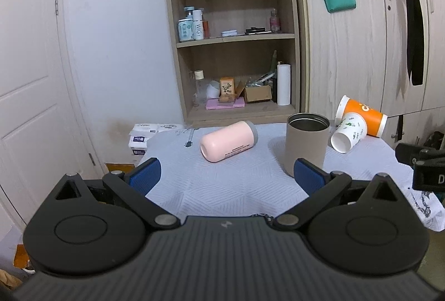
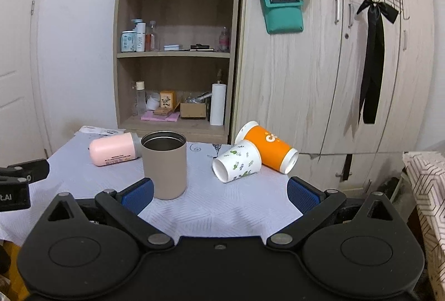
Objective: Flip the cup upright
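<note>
A pink cup (image 1: 228, 141) (image 2: 114, 149) lies on its side on the cloth-covered table (image 1: 222, 184), base toward me. A beige cup (image 1: 306, 143) (image 2: 164, 164) stands upright, mouth up. A white patterned paper cup (image 1: 349, 132) (image 2: 237, 160) lies on its side against an orange paper cup (image 1: 361, 116) (image 2: 268, 151), also tipped over. My left gripper (image 1: 226, 176) is open and empty, in front of the pink cup. My right gripper (image 2: 221, 194) is open and empty, short of the beige and white cups.
A wooden shelf unit (image 1: 233, 31) with bottles and boxes stands behind the table. A wardrobe (image 2: 333, 64) with a hanging black ribbon (image 2: 372, 62) is at right. A white door (image 1: 30, 92) is at left. Packets (image 1: 144, 134) lie at the table's far left edge.
</note>
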Motion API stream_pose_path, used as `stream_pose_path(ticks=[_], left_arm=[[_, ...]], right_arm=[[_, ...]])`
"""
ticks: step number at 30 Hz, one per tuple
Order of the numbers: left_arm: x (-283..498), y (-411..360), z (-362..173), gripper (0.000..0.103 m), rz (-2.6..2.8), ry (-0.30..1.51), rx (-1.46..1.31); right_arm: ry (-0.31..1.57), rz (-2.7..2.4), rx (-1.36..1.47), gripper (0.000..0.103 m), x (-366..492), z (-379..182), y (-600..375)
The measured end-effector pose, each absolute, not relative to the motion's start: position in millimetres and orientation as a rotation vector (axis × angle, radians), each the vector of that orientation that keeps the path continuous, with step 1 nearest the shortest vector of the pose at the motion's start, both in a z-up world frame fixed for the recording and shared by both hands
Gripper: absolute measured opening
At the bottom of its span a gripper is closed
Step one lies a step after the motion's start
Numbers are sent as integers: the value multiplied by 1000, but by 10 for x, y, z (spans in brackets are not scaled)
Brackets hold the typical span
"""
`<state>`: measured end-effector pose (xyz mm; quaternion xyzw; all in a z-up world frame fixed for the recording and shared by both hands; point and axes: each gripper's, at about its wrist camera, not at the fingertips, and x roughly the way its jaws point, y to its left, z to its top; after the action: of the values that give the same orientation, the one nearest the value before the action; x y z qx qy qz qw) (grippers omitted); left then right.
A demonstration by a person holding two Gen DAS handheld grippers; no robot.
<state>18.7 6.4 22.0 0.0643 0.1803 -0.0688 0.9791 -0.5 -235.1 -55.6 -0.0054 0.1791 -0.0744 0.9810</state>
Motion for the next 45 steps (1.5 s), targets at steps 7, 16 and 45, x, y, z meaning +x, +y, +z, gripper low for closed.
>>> stream_pose_path(ticks=[7, 16, 45], left_arm=[[262, 97, 177, 103, -131, 408, 143], [249, 124, 176, 103, -138, 404, 137], [303, 155, 120, 103, -129, 437, 146]], right_arm=[[368, -130, -19, 103, 0, -573, -2297], [358, -125, -44, 103, -35, -550, -2264], [360, -164, -57, 103, -27, -577, -2286]])
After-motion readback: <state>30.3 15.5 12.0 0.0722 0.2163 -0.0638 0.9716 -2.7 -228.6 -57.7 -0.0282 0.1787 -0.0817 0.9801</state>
